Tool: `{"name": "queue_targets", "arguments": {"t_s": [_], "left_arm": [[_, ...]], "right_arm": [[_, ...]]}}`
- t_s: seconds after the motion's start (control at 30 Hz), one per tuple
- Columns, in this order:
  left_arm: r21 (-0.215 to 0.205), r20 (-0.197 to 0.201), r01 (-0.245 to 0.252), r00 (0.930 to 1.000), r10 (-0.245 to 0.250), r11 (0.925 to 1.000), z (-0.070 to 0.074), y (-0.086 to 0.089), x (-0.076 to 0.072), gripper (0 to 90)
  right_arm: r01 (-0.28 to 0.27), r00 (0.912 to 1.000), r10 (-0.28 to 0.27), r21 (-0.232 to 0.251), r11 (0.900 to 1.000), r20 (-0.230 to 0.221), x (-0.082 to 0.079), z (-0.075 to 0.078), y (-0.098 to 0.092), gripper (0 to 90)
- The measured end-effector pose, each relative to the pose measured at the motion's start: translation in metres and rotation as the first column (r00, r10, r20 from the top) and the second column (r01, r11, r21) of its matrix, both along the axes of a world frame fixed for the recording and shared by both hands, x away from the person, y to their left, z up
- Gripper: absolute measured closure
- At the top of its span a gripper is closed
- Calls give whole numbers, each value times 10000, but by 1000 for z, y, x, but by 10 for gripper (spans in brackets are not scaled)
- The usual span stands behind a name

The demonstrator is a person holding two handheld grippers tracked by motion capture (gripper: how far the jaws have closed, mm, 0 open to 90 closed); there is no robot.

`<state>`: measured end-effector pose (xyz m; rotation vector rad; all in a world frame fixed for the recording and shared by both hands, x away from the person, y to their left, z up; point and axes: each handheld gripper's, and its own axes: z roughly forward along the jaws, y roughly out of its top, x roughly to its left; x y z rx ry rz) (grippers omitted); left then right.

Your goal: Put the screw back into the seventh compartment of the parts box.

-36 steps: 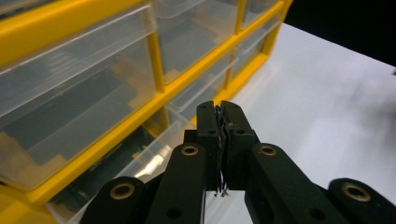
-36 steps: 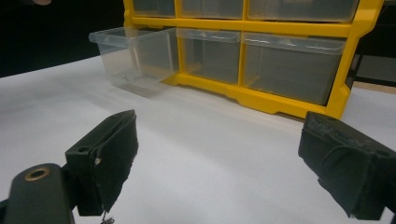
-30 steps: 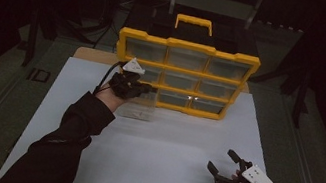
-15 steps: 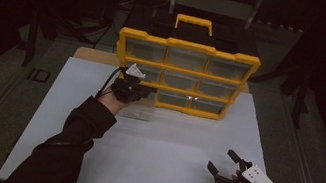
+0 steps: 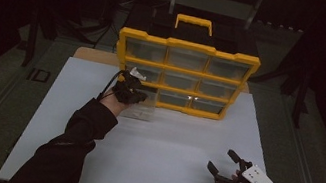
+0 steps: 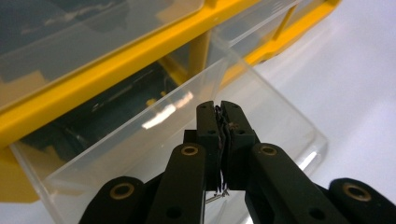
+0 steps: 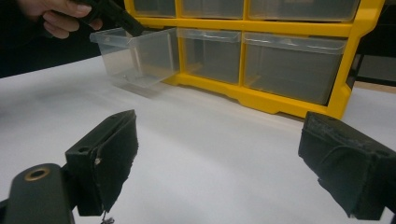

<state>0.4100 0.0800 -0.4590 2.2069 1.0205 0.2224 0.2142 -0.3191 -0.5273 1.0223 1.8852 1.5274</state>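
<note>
Left tool point(image 6: 220, 116) pressed together over the pulled-out clear drawer point(image 6: 261, 116), right tool point(image 5: 228, 165) spread and idle.

Left tool's jaws meet just above the drawer's open top, with no item visible between the pads; the drawer juts from the bottom-left bay of the yellow organizer point(image 5: 184, 72), directly ahead of and under that tool. Judged step: reaching into the drawer. Next move likely calls for spreading the jaws, or hooking the drawer's wall. Right tool rests apart on the white counter point(image 5: 166, 148), nearer the person.
</note>
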Motion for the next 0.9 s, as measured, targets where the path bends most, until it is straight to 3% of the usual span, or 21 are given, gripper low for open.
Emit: {"name": "queue_targets", "arguments": {"t_s": [0.17,0.3,0.4,0.73,0.9], "left_arm": [[142,-135,-181,9997,183,9997,-2,0,2,855],[184,-125,-194,9997,196,9996,-2,-1,1,759],[147,-101,-101,9999,103,9998,0,-1,-1,737],[-166,106,-3,9999,5,9999,10,3,-8,655],[-387,286,221,9994,-210,9990,19,7,-16,558]], "right_arm": [[-11,10000,11,-4,10000,2,0,0,0,117],[0,10000,0,-2,10000,19,0,0,0,117],[-8,10000,8,3,10000,4,0,0,0,117],[18,10000,-18,10,10000,6,0,0,-1,117],[34,10000,-34,48,10000,-6,0,-1,-2,117]]}}
